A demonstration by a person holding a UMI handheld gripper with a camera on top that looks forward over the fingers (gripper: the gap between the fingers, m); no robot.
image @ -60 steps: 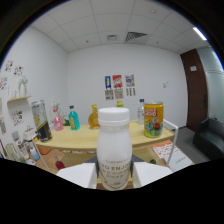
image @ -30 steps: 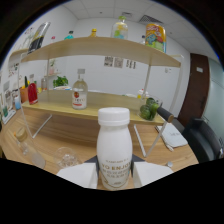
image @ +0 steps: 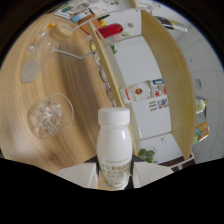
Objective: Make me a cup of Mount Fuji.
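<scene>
surface: wooden table (image: 75, 100), view rolled sideways, white wall behind
shelf: wooden shelf (image: 172, 65), red bottle (image: 110, 31) beside it
glass: clear glass (image: 49, 115) holding ice
gripper: gripper (image: 115, 175) fingers pinching capped white bottle (image: 114, 145)

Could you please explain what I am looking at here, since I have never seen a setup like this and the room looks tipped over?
There is no robot arm. A person holds a two-finger gripper by hand, and a wide-angle camera rides on it, looking forward along the fingers. That is the only view, and its lens bends everything round. The pale shapes at the bottom are the fingers. They are shut on a white bottle with a white cap, which stands straight up between them. The room looks sideways because the gripper is rolled over. Beyond the bottle is a wooden table. On it, ahead of the fingers, sits a clear glass holding ice, with more clear glassware farther off. A wooden shelf runs behind the table, holding small bottles too blurred to name.
</scene>
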